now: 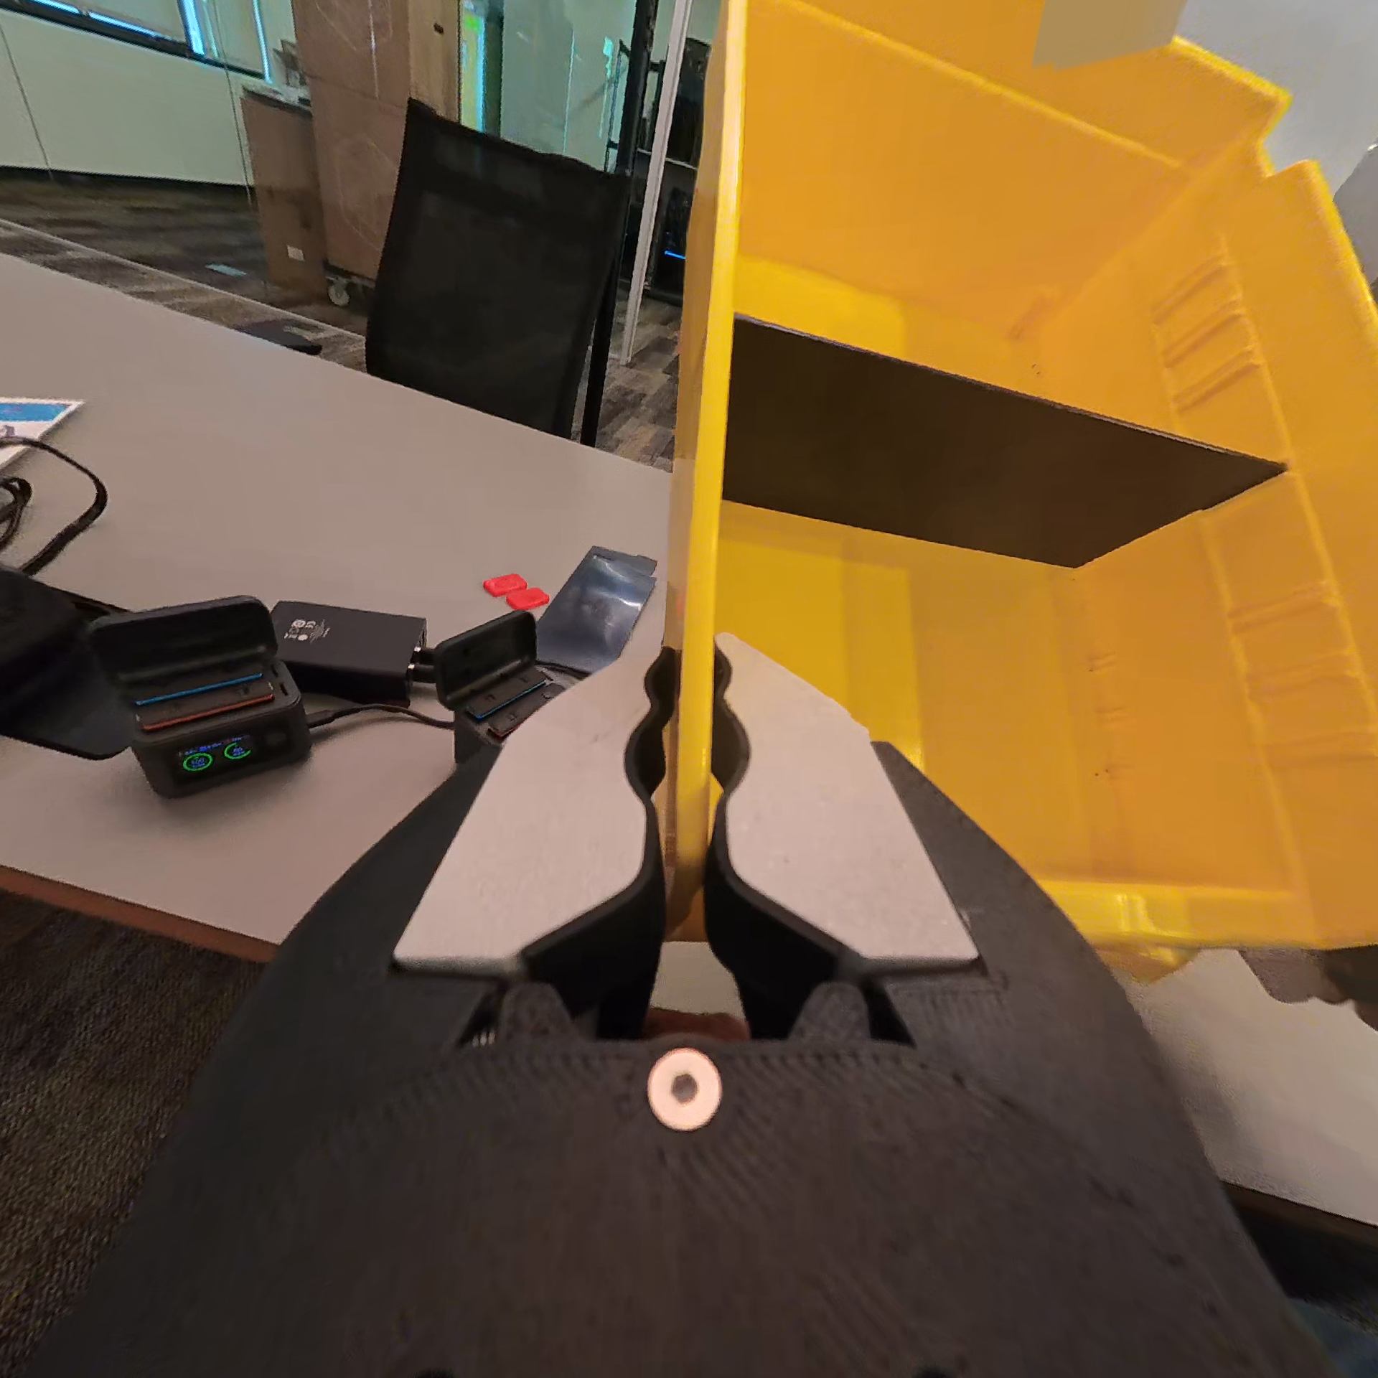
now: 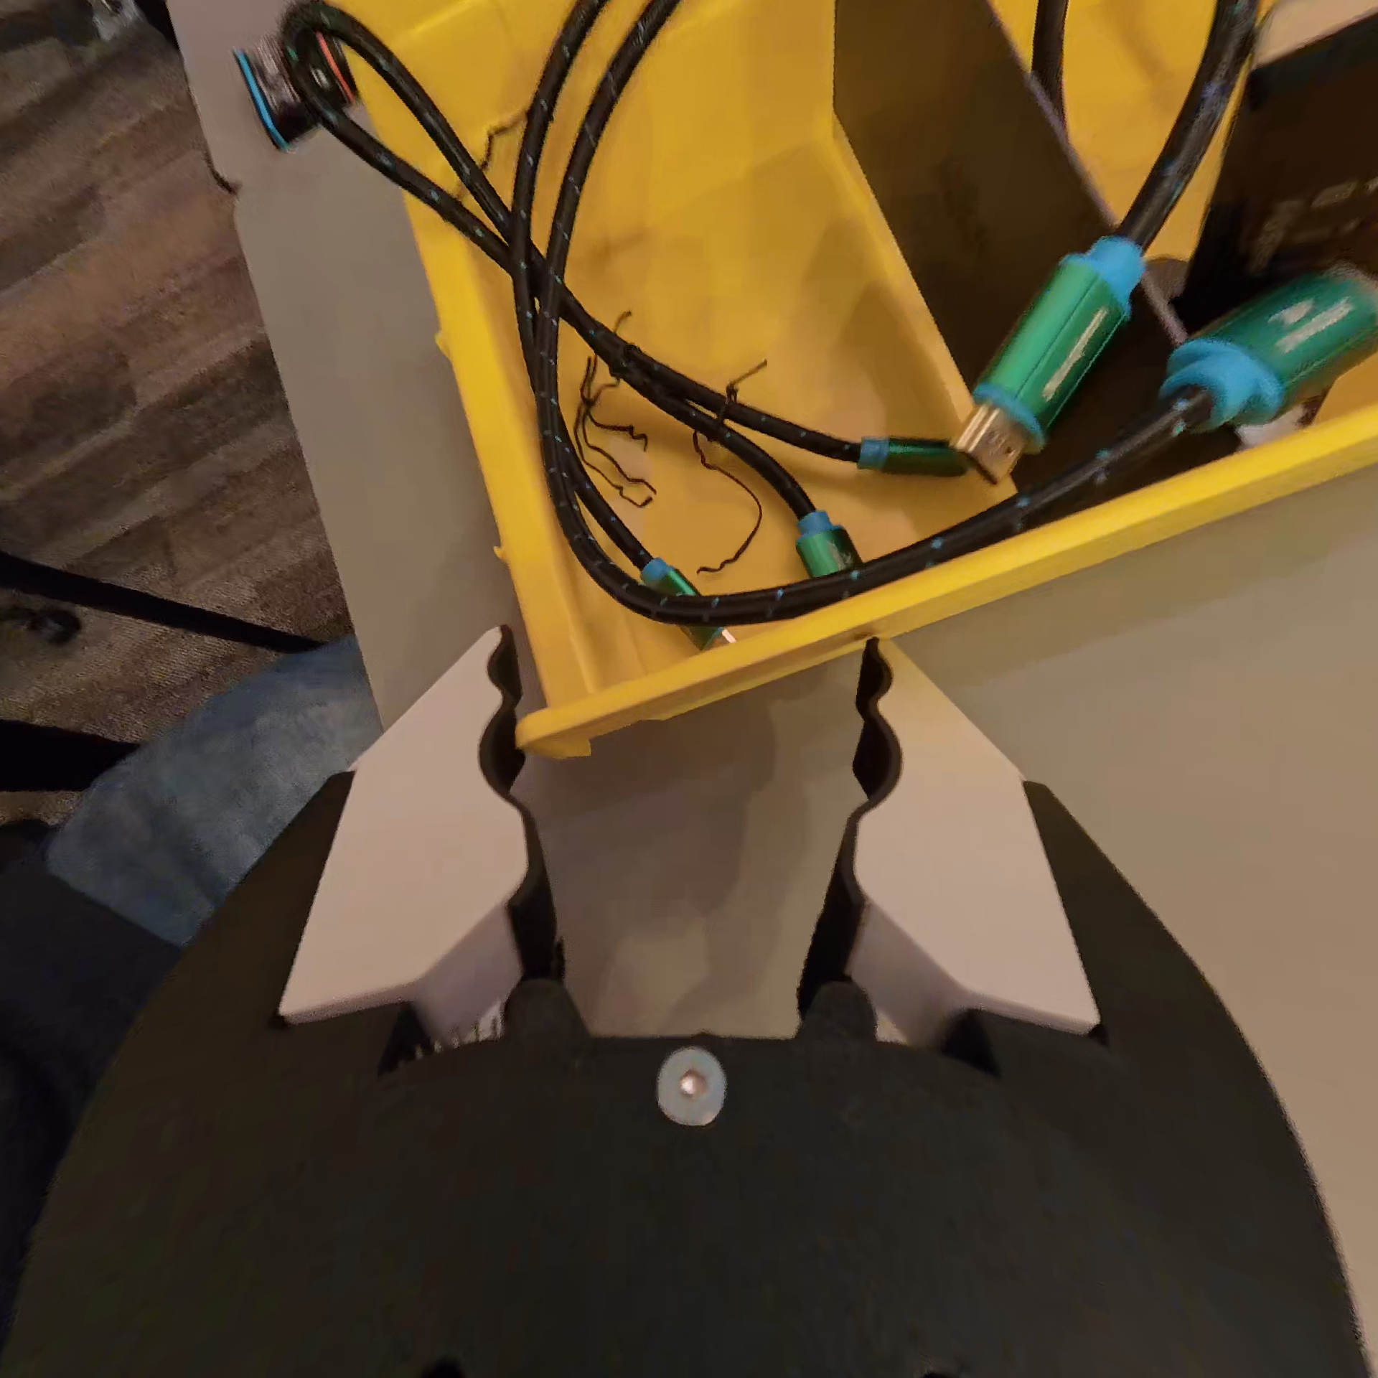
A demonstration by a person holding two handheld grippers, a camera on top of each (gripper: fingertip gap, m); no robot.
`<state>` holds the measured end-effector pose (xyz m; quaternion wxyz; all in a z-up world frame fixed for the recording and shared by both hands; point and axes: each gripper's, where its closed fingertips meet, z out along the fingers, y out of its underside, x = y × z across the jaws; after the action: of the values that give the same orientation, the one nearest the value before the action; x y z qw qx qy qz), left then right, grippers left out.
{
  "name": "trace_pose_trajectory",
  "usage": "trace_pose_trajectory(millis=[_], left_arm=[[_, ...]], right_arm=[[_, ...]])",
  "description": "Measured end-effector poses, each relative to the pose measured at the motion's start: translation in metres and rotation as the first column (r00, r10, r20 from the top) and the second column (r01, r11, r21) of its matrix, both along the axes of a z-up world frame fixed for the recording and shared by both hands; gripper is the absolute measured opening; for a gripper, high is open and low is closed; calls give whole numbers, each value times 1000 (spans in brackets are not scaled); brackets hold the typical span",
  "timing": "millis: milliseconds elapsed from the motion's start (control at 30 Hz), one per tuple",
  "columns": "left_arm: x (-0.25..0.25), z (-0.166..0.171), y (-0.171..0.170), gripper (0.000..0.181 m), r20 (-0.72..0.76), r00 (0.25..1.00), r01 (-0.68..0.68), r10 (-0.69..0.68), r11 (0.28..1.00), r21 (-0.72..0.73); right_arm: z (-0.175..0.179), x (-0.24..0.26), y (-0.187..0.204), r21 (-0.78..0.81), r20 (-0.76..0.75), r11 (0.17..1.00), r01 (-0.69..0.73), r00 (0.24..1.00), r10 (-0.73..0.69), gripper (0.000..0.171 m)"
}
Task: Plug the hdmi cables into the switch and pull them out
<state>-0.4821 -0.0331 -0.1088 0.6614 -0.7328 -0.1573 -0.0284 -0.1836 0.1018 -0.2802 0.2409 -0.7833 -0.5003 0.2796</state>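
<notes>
A yellow bin (image 1: 1007,708) with a black divider (image 1: 969,455) fills the right of the left wrist view. My left gripper (image 1: 693,656) is shut on the bin's side wall (image 1: 701,447). In the right wrist view the bin (image 2: 746,224) holds several black braided HDMI cables (image 2: 537,313) with green plugs (image 2: 1059,343), (image 2: 824,544). One plug (image 2: 1290,335) lies against a black box-shaped device (image 2: 1312,171) at the top right. My right gripper (image 2: 686,656) is open and empty, its fingers on either side of the bin's near corner.
On the grey table (image 1: 298,485) left of the bin stand two open charger cases (image 1: 201,701), a black box (image 1: 350,649), two red pieces (image 1: 514,589) and a foil bag (image 1: 604,604). A black chair (image 1: 492,276) stands behind. Carpet (image 2: 112,335) lies beyond the table edge.
</notes>
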Motion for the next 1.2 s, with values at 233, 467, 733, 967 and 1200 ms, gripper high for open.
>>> trace_pose_trajectory(millis=[233,467,733,967,1200], left_arm=[[55,15,27,6,-35,995,94,-93,996,9],[188,18,102,5,-104,934,341,-342,940,-28],[386,-13,182,5,-146,765,613,-628,778,-137],[514,-60,213,7,-104,690,693,-717,695,-195],[606,-120,226,10,40,635,748,-771,602,-279]], right_arm=[[48,58,-2,8,-120,999,32,992,-31,93],[127,166,-51,-39,-448,999,2,894,-19,102],[114,240,-61,-20,-468,948,318,835,-290,107],[66,343,-22,-45,-305,801,598,755,-581,86],[28,434,-9,-64,-125,734,676,724,-678,78]])
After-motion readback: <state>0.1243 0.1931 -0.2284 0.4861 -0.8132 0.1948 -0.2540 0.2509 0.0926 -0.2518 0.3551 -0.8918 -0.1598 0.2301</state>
